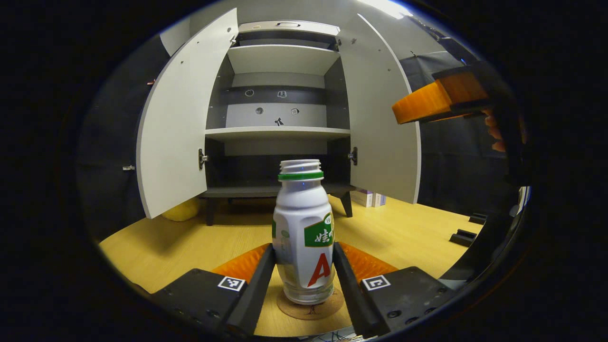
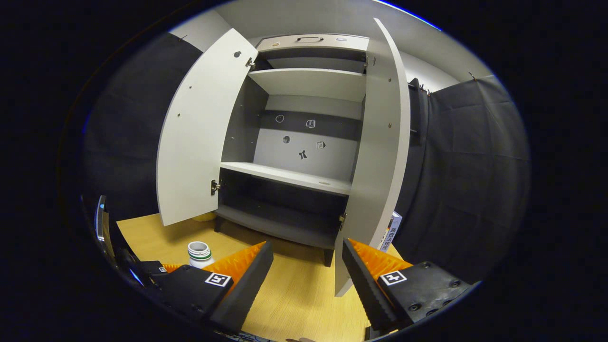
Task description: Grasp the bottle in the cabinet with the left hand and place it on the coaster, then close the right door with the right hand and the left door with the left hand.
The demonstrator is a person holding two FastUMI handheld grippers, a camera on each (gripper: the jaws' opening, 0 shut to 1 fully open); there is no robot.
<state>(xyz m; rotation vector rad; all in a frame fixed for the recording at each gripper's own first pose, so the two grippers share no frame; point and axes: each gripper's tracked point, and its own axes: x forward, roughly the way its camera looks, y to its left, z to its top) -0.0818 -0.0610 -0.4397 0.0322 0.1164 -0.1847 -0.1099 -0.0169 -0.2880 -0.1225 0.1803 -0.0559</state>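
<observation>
In the left gripper view, the left tool [image 1: 304, 266] is sitting low at 6 o'clock, its two fingers flanking a white drink bottle [image 1: 304, 232] w/ a green neck ring and no cap. Both fingers look to be touching the bottle's sides, so the tool is reading as clenched on it. The bottle is standing upright on a round cork coaster [image 1: 311, 306], which is lying on the light wood bench [image 1: 394, 232].

Behind the bottle, at 12 o'clock, a grey cabinet [image 1: 280, 133] is standing w/ both doors swung wide: left door [image 1: 178, 133] at 10 o'clock, right door [image 1: 382, 128] at 2 o'clock. Its shelves are looking bare. At 3 o'clock the right tool [image 1: 441, 97] is hanging in the air, w/ part of a hand [image 1: 494, 133] behind it.

In the right gripper view, the right tool [image 2: 304, 275] is released, fingers spread well apart w/ nothing between them, over the bench [image 2: 304, 294]. The right door [image 2: 380, 161] edge is standing just beyond its fingertips, at 1 o'clock. The left door [image 2: 199, 137] is showing at 10 o'clock. The bottle [image 2: 199, 254] top is peeking out at 8 o'clock, beside the left tool [image 2: 156, 270].
</observation>
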